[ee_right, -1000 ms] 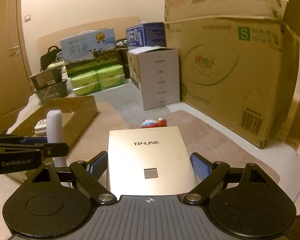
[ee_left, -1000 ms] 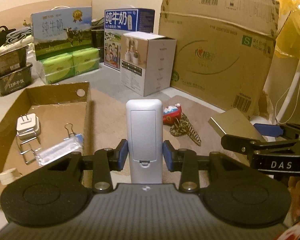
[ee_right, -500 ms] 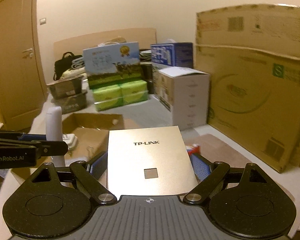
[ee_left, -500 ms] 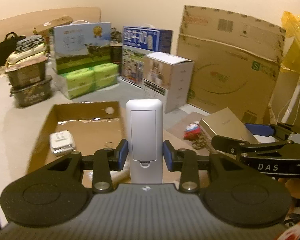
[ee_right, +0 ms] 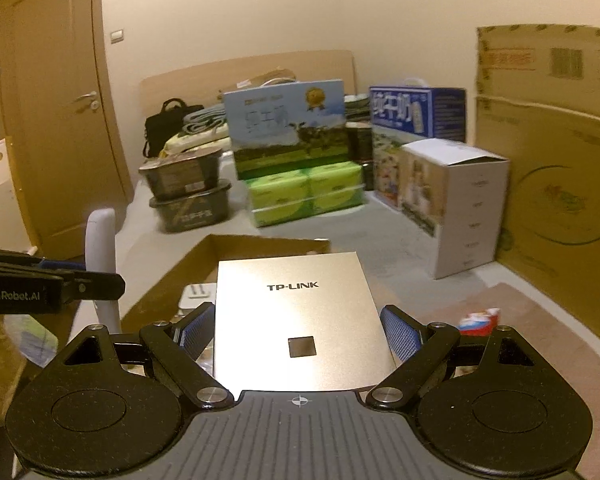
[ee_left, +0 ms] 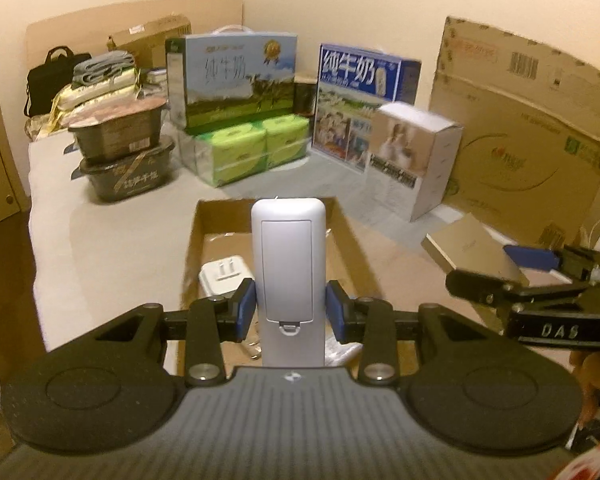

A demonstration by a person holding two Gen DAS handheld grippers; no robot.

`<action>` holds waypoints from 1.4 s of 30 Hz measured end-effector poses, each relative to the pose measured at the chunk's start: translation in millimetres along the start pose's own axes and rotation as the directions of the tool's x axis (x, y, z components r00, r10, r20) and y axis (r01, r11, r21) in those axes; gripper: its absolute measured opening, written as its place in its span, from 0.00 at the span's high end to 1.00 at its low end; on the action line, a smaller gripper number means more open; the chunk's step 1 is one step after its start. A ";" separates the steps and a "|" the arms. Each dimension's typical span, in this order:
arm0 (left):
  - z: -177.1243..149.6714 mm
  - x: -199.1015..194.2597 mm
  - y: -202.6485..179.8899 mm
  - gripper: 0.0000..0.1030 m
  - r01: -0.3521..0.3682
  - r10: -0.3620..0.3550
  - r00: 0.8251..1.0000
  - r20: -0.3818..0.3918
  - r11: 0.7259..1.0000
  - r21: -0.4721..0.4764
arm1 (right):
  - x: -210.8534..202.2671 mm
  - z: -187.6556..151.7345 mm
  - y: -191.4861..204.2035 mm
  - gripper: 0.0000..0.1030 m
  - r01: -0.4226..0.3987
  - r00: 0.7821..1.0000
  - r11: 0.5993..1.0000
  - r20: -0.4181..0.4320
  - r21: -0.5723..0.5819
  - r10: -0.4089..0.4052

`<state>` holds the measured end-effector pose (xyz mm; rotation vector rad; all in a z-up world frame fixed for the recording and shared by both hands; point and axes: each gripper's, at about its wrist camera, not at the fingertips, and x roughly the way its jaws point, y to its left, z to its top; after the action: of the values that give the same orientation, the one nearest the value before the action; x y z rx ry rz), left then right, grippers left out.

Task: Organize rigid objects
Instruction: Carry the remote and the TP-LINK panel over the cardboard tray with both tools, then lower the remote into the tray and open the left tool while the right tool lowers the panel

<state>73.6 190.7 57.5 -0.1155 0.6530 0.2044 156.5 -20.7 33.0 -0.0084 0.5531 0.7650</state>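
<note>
My left gripper (ee_left: 291, 312) is shut on a white remote control (ee_left: 287, 264), held upright above the near end of a shallow cardboard tray (ee_left: 348, 248). A white plug adapter (ee_left: 222, 276) lies in the tray. My right gripper (ee_right: 298, 330) is shut on a gold TP-LINK panel (ee_right: 296, 316), held above the tray (ee_right: 188, 264) at its right side. The panel also shows in the left wrist view (ee_left: 474, 250), and the remote shows in the right wrist view (ee_right: 100, 240).
Milk cartons (ee_left: 236, 76), green tissue packs (ee_left: 244, 152), dark food tubs (ee_left: 120, 148), a white box (ee_left: 416, 164) and a large cardboard box (ee_left: 528, 128) stand behind the tray. A small red toy (ee_right: 478, 322) lies on the brown mat at right. A door (ee_right: 56, 120) is at far left.
Both grippers have lifted and swung left with their objects. The tray now sits straight ahead under them, and the red toy and mat have slid off to the right.
</note>
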 end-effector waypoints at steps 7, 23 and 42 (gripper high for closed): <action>-7.3 19.3 12.6 0.67 0.013 -0.013 0.999 -0.044 1.000 -0.007 | 23.1 2.5 12.6 0.15 -0.011 1.000 1.000 -0.020 -0.002 0.011; -20.7 46.8 40.6 0.62 -0.026 0.019 0.997 -0.081 0.996 -0.085 | 53.1 0.2 12.0 0.15 0.000 0.999 1.000 -0.048 0.022 0.001; -30.5 52.1 59.1 0.62 -0.022 0.012 0.996 -0.088 0.994 -0.109 | 98.1 -0.8 32.0 0.15 -0.040 0.993 0.997 -0.111 0.072 0.047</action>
<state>82.7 251.1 -1.0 -0.2252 0.7295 0.2528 192.5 66.6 -8.5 0.0252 0.6888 0.7907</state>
